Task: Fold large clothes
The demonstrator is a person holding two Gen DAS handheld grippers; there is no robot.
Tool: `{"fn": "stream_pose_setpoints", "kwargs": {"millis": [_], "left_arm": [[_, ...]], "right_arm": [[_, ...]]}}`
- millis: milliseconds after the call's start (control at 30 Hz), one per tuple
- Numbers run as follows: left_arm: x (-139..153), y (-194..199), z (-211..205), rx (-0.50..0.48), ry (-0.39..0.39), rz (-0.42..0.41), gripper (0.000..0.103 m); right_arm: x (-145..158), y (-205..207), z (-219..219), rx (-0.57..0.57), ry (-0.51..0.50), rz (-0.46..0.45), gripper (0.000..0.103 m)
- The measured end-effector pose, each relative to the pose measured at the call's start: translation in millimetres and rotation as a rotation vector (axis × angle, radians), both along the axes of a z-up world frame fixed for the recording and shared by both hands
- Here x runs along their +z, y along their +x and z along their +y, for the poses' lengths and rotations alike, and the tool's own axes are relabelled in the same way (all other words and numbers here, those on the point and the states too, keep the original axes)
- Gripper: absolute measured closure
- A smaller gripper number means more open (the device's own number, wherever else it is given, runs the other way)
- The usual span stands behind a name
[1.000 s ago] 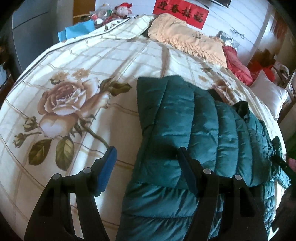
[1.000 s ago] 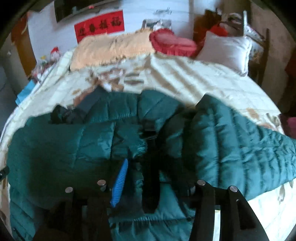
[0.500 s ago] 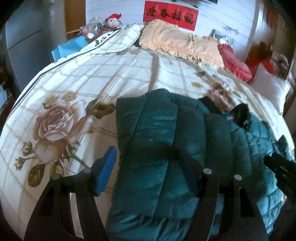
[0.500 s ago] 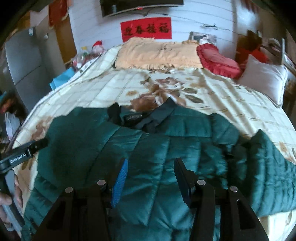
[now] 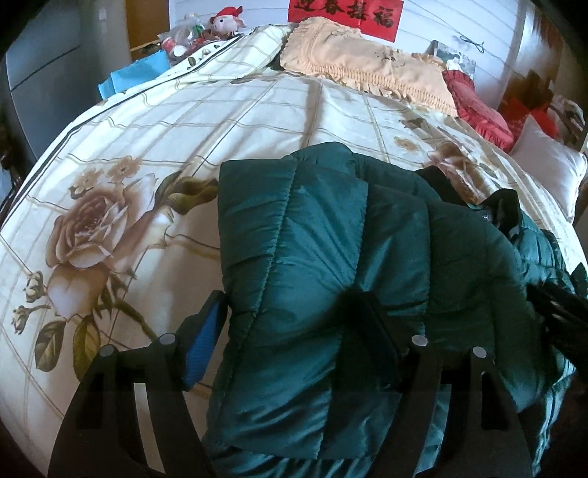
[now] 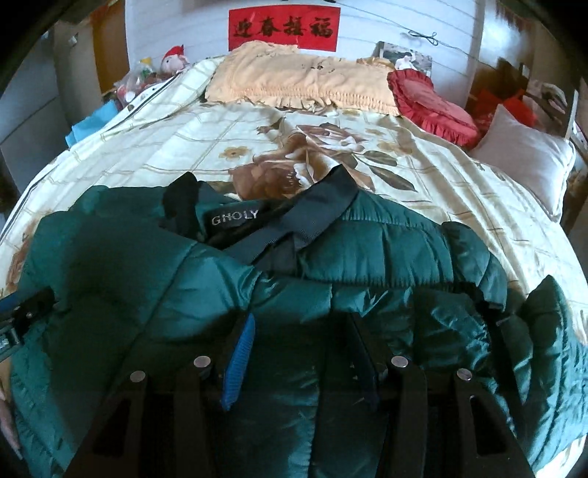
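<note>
Jacket (image 6: pixel 279 305) lengthwise across bed (image 6: pixel 459 206), collar (image 6: pixel 294 224) toward pillows.

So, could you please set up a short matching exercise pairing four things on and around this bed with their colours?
Things:
1. puffer jacket
2. banner on the wall
3. fringed pillow
4. plain cushion

Colours:
A. peach
B. white
C. dark green
D. red with black characters

Pairs: 1-C, 2-D, 3-A, 4-B
</note>
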State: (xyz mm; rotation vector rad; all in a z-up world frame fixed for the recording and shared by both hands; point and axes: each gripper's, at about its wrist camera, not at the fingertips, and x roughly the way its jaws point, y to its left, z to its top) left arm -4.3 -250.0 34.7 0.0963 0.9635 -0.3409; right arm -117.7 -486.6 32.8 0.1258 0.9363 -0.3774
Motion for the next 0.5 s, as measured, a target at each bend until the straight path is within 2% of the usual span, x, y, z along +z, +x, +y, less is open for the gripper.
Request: {"fn": "stream_pose_setpoints", "kwargs": {"millis": [100, 233, 333, 500], "left_arm": [[-1, 0, 0, 0.002, -0.001, -0.005, 0.028], [-2, 0, 0, 0.003, -0.002, -0.009, 0.027], [-2, -2, -1, 0.006, 0.007, -0.022, 0.027], [-1, -5, -2, 0.009, 0.015, -0.033, 0.027]], "right_arm": [[21, -31, 7, 0.023, 0.011, -0.056, 0.054], [33, -72, 15, 0.040, -0.043, -0.086, 0.054], [19, -85, 9, 0.028, -0.038, -0.039, 0.054], [-7, -79, -6, 0.002, -0.026, 0.005, 0.054]]}}
